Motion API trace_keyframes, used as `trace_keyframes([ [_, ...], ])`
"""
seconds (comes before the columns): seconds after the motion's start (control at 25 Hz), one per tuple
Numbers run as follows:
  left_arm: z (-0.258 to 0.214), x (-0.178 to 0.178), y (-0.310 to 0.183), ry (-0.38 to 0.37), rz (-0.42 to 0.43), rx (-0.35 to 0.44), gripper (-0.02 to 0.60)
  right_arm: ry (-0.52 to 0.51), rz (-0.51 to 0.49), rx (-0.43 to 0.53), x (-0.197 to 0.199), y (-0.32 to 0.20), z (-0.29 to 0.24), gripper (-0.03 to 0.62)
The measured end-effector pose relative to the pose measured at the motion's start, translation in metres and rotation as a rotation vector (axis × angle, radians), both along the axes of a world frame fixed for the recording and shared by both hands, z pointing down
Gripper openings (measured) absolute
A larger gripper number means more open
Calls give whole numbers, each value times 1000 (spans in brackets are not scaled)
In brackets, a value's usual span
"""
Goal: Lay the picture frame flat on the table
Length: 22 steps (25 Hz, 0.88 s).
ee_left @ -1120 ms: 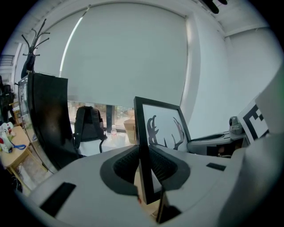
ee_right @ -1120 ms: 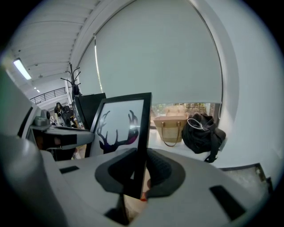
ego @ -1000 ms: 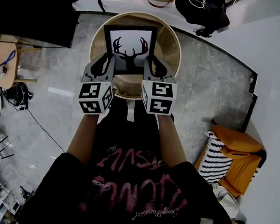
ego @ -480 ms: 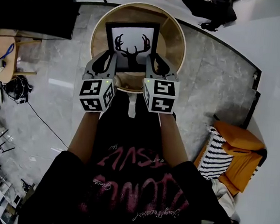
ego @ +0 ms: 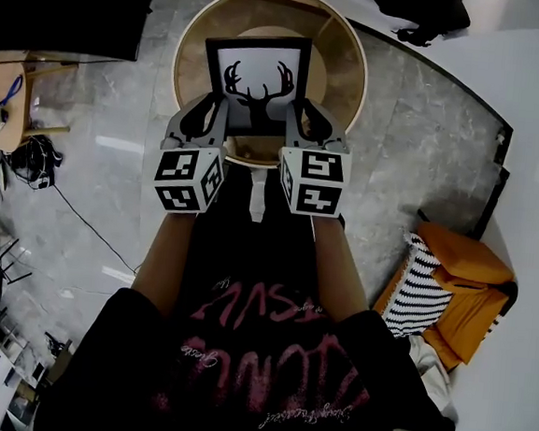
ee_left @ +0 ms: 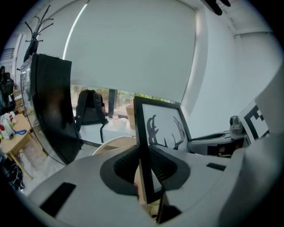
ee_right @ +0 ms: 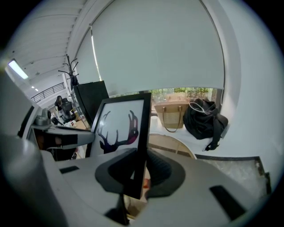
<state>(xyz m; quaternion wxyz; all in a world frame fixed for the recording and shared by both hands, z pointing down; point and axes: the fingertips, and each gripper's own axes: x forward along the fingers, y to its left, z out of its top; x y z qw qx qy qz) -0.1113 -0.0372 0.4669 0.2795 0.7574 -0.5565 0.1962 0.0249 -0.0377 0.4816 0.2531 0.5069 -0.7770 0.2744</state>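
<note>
Underfoot: grey marbled floor point(ego: 416, 148); a curved dark strip edges it against a white ledge point(ego: 516, 81)
Right side: orange armchair point(ego: 469, 293); a black-and-white striped cushion point(ego: 419, 291) leans on it
Left side: large black panel point(ee_left: 53, 111), upright; a cluttered wooden desk point(ego: 11, 112) at the far edge
On the ledge: black backpack point(ee_left: 88, 108) beyond the panel; woven tan handbag point(ee_right: 171, 116) just beside a slumped black bag point(ee_right: 204, 119)
Window: pale roller blind point(ee_left: 133, 48) drawn most of the way down
Corner: dark branched coat stand point(ee_right: 71, 73) behind the panel
</note>
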Motion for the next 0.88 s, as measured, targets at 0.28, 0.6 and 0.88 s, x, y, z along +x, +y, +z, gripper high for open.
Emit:
trace_keyframes([
  [0.28,24,-1,0,0,-9,-47,72,-1,-7,-44,-2,-1,24,81],
  [0.6,47,-3,2,0,-18,-85,72,0,-16,-80,-3,2,47,81],
  [0.88,76,-3,8,15,-25,-129,72,8,-22,-118,-3,8,73,81],
])
